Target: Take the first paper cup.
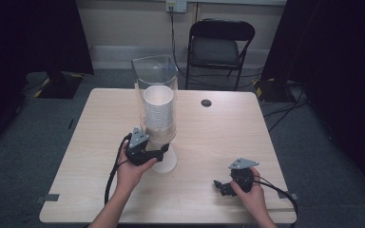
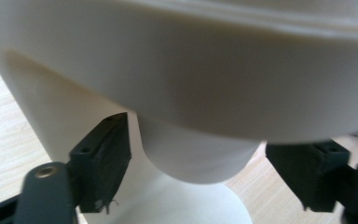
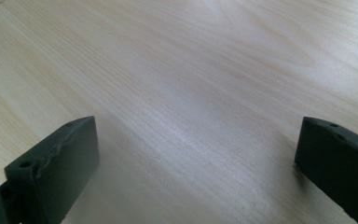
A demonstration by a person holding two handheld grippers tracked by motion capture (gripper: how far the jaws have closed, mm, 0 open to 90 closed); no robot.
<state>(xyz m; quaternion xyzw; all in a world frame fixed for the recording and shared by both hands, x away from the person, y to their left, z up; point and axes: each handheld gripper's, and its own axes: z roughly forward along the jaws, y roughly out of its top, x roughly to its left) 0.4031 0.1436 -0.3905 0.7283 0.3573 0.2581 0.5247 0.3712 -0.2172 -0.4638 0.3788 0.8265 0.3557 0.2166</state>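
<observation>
The left gripper [image 1: 164, 152] sits at the foot of the clear cup dispenser [image 1: 156, 85] near the table's [image 1: 218, 142] middle, its jaws standing either side of the lowest paper cup [image 2: 200, 158] poking out below the stack, pads not yet pressing on it. That cup looks light, thin-walled and easily crushed, so a gentle squeeze low on its sides and a straight pull down seems right. The right gripper [image 1: 221, 186] rests wide open, holding nothing.
</observation>
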